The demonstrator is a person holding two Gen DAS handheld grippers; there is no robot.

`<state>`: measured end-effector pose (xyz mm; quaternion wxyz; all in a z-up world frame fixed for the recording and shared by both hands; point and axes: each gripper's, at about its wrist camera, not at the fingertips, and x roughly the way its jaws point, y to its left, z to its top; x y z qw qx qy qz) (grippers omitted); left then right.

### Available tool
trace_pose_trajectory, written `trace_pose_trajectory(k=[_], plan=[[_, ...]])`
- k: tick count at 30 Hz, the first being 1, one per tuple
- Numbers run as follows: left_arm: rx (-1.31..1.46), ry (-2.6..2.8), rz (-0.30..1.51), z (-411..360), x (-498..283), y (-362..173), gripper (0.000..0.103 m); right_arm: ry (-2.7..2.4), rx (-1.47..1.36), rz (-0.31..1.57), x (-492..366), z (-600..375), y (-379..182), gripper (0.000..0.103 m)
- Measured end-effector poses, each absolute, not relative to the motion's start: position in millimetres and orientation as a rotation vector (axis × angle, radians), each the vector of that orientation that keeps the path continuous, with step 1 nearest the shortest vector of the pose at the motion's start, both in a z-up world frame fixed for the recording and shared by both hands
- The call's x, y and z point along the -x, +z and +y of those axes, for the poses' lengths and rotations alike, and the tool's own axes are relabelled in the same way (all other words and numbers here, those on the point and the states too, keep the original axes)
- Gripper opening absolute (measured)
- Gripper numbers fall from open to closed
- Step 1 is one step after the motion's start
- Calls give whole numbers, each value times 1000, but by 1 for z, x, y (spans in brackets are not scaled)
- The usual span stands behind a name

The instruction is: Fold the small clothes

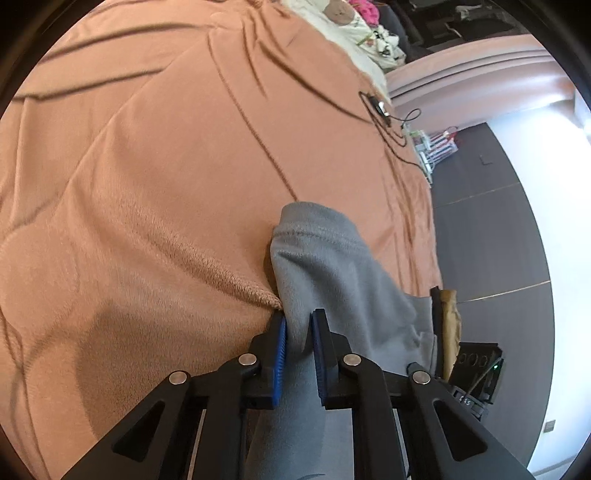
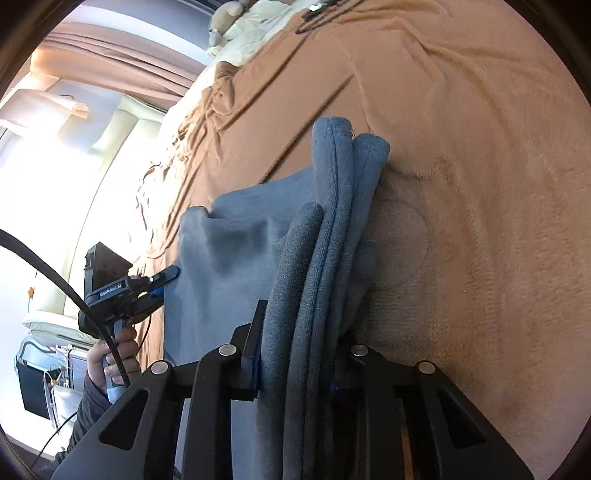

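1. Grey fleece garment (image 1: 325, 266) lies on a tan plush blanket (image 1: 147, 192) spread over a bed; small piece of clothing, soft nap, stitched hem visible near its far end in left wrist view
2. Left gripper (image 1: 298, 332) – jaws narrow, blue pads (image 1: 280, 354) pinching a ridge of the grey fabric between them; cloth bunches up btw the pads and runs back under the gripper body
3. Blanket puckers into a small fold just beside the left pad, touching the garment edge
4. Right gripper (image 2: 299, 332) – jaws closed on a thick bundle of the same garment (image 2: 332, 221), several rolled layers stacked side by side; one finger (image 2: 255, 339) visible on left of bundle, other finger mostly hidden by cloth
5. Bundle ends stick out ahead of the right gripper, two rounded rolled tips resting on the blanket (image 2: 480, 184)
6. Rest of garment spreads flat to the left in right wrist view, reaching over to the left gripper (image 2: 164, 278), which grips its far edge
7. Person's hand (image 2: 114, 354) wraps the left gripper's handle, dark sleeve below it; black cable arcs across in front
8. Background, left view: cream bedding (image 1: 354, 33) w/ a round brown item at far end of bed, thin black cable (image 1: 391, 122) lying on blanket near the edge, dark floor and pale wall to the right
9. Background, right view: curtains (image 2: 110, 55) and bright window on left, overexposed
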<state>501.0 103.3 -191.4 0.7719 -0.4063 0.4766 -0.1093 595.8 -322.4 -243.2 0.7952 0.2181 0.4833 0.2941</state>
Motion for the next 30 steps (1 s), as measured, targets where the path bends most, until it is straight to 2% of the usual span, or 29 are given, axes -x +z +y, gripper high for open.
trace_pose_trajectory(k=[2, 4, 6, 8, 14, 16, 17, 19, 20, 22, 24, 25, 26, 27, 28, 30], plan=[[883, -229, 1042, 105, -503, -192, 16, 615, -465, 1045, -594, -324, -245, 22], [893, -226, 1058, 106, -506, -195, 25, 595, -473, 1067, -596, -325, -251, 29], [898, -222, 1070, 105, -508, -199, 44, 597, -504, 1072, -596, -328, -253, 33], [896, -222, 1084, 104, -510, -203, 53, 593, -515, 1072, -593, -334, -253, 35], [886, -242, 1098, 100, -517, -209, 53, 597, -512, 1068, -588, -335, -252, 40], [889, -253, 1094, 99, -523, -211, 53, 616, -520, 1067, -588, -336, -252, 52], [891, -257, 1092, 99, -525, -211, 53, 616, -517, 1065, -589, -334, -252, 53], [889, -264, 1086, 97, -532, -210, 48, 609, -501, 1052, -592, -330, -250, 53], [885, -276, 1085, 96, -536, -210, 41, 610, -498, 1043, -593, -329, -250, 53], [862, -287, 1098, 91, -547, -213, 38, 614, -511, 1032, -598, -328, -253, 53], [847, -283, 1102, 90, -552, -217, 28, 634, -541, 1021, -602, -330, -259, 53], [861, -284, 1100, 92, -554, -219, 27, 639, -554, 1015, -602, -331, -262, 51], [880, -287, 1098, 94, -554, -220, 24, 638, -562, 1014, -603, -334, -264, 48], [887, -286, 1096, 96, -554, -220, 17, 627, -560, 1019, -603, -336, -266, 41], [885, -285, 1094, 96, -553, -219, 14, 610, -553, 1026, -602, -338, -268, 31], [874, -289, 1081, 96, -549, -213, 10, 599, -540, 1028, -599, -339, -267, 24]])
